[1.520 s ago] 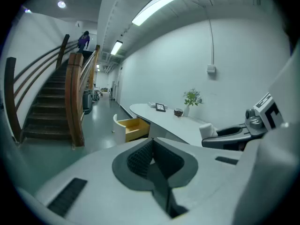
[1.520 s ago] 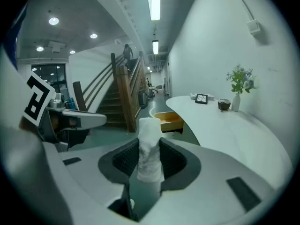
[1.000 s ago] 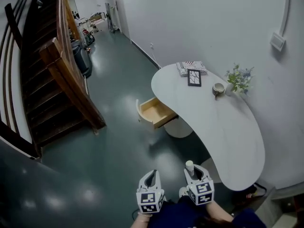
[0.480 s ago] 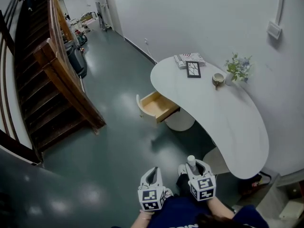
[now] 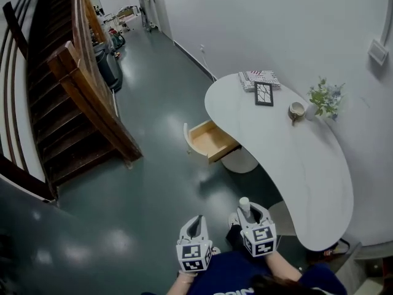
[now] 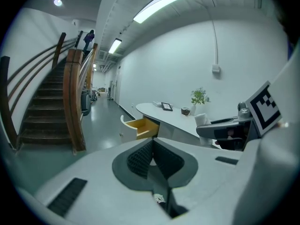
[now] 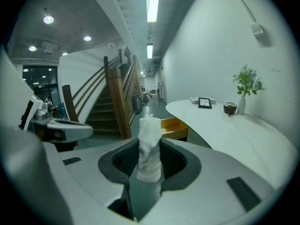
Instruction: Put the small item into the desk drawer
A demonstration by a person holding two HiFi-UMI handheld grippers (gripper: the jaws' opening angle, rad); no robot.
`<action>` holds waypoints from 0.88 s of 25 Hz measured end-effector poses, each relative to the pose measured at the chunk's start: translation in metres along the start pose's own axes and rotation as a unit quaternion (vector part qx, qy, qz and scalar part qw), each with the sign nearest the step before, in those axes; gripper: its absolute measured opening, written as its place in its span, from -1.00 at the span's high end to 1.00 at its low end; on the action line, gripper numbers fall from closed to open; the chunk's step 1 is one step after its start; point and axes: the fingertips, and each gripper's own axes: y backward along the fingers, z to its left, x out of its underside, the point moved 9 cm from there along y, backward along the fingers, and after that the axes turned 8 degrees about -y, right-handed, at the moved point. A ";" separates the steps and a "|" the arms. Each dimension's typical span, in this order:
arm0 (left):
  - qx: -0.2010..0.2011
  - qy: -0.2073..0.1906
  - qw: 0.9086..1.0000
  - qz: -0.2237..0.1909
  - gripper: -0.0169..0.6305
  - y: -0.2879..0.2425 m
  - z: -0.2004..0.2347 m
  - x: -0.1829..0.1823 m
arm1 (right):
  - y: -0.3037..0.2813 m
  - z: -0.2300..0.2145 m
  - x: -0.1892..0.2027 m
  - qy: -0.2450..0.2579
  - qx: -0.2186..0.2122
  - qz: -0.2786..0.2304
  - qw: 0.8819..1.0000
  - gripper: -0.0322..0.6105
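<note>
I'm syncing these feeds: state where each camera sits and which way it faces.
Head view: on the person's head, looking steeply down at the desk, its open drawer and the floor; left gripper and right gripper show at the bottom.
Left gripper view: rides the left gripper, facing along its shut fingers toward staircase and drawer; the right gripper shows at right.
Right gripper view: rides the right gripper, facing along fingers clamping a white roll toward the desk; the left gripper shows at left.
Shared: both gripper views see the open drawer.

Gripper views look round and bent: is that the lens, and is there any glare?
Left gripper view: wide-angle curve, dark corners, ceiling light strip blown out; right gripper view: same curve, white roll sharp; head view: floor shows soft glare.
</note>
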 end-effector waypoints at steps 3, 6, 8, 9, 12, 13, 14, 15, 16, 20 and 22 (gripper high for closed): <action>-0.005 0.001 1.000 -0.005 0.94 -0.024 -0.001 -0.017 | -0.024 -0.015 -0.018 0.004 -0.019 0.004 1.000 0.48; -0.016 -0.002 1.000 -0.011 0.94 -0.052 0.000 -0.036 | -0.050 -0.032 -0.038 0.004 -0.035 0.003 0.999 0.48; -0.024 -0.001 1.000 -0.010 0.94 -0.068 -0.002 -0.047 | -0.064 -0.043 -0.050 0.006 -0.045 0.003 0.999 0.48; -0.026 -0.001 1.000 -0.010 0.94 -0.075 -0.002 -0.053 | -0.070 -0.049 -0.054 0.007 -0.049 0.002 0.999 0.48; -0.032 0.000 0.999 -0.011 0.94 -0.098 -0.006 -0.065 | -0.085 -0.068 -0.070 0.010 -0.055 -0.003 0.998 0.47; -0.034 0.002 0.999 -0.011 0.94 -0.106 -0.007 -0.068 | -0.090 -0.076 -0.074 0.010 -0.057 -0.002 0.998 0.47; -0.035 0.004 0.999 -0.010 0.94 -0.113 -0.009 -0.070 | -0.094 -0.082 -0.076 0.009 -0.058 -0.001 0.998 0.47; -0.036 0.006 0.999 -0.009 0.94 -0.120 -0.012 -0.072 | -0.098 -0.089 -0.078 0.009 -0.060 0.002 0.998 0.47; -0.037 0.007 0.999 -0.008 0.94 -0.127 -0.014 -0.074 | -0.101 -0.095 -0.080 0.008 -0.062 0.004 0.998 0.47; -0.039 0.011 0.999 -0.007 0.94 -0.150 -0.022 -0.085 | -0.110 -0.113 -0.089 0.002 -0.080 0.006 0.997 0.47; -0.042 0.015 0.999 -0.005 0.94 -0.159 -0.027 -0.088 | -0.115 -0.120 -0.090 0.005 -0.087 0.011 0.996 0.47</action>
